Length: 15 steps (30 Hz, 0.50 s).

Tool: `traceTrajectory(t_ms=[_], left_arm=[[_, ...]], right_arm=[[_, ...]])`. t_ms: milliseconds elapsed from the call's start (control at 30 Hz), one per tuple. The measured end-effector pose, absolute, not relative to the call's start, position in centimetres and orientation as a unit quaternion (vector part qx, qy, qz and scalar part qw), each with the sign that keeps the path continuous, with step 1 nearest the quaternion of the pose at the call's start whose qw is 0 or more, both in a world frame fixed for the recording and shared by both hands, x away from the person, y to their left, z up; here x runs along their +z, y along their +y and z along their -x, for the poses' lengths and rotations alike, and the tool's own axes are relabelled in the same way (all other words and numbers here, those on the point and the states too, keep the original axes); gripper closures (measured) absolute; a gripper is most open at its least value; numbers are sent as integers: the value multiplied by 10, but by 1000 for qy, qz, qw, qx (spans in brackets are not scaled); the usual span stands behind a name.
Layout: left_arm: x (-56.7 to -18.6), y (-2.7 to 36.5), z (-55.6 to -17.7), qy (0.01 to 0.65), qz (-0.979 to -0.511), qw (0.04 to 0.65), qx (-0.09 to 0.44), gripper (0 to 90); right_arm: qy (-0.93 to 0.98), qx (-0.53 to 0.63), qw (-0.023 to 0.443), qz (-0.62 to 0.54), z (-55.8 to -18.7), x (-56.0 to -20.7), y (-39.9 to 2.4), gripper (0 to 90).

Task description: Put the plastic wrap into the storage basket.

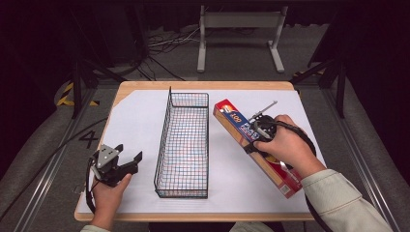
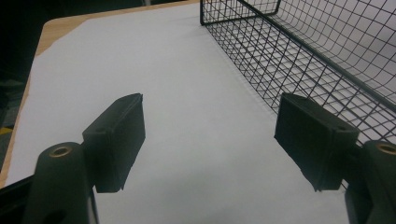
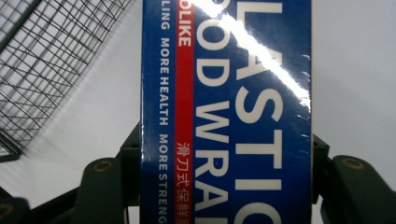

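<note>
A long blue and red box of plastic food wrap (image 1: 251, 145) lies slantwise to the right of the black wire basket (image 1: 183, 145). My right gripper (image 1: 258, 137) is shut on the box near its middle, jaws on both long sides. In the right gripper view the box (image 3: 226, 112) sits tight between the two pads, with the basket (image 3: 42, 60) off to the upper left. My left gripper (image 1: 126, 155) rests low at the left of the basket, open and holding nothing. In the left gripper view its gripper (image 2: 210, 144) has wide-apart pads over white paper, the basket (image 2: 327, 56) at upper right.
White paper (image 1: 130, 125) covers the wooden table (image 1: 203, 85). The basket holds nothing. Beyond the table's far edge stand a grey metal frame (image 1: 239, 34) and dark stands, with cables on the floor.
</note>
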State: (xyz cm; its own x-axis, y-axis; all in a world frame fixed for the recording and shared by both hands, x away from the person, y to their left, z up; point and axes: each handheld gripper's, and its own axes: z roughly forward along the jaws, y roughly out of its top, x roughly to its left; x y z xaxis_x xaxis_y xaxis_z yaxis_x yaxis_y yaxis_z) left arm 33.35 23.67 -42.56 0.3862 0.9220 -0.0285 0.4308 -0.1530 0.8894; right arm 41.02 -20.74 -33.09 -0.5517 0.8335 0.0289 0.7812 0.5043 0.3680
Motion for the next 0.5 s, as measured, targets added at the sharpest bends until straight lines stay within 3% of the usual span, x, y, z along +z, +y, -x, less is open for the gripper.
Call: traceTrajectory(t_ms=[500], left_arm=[[-431,236,-330,477,-704,446,280,246]], right_arm=[[798,177,63,-572,-420,-303,-160,403]])
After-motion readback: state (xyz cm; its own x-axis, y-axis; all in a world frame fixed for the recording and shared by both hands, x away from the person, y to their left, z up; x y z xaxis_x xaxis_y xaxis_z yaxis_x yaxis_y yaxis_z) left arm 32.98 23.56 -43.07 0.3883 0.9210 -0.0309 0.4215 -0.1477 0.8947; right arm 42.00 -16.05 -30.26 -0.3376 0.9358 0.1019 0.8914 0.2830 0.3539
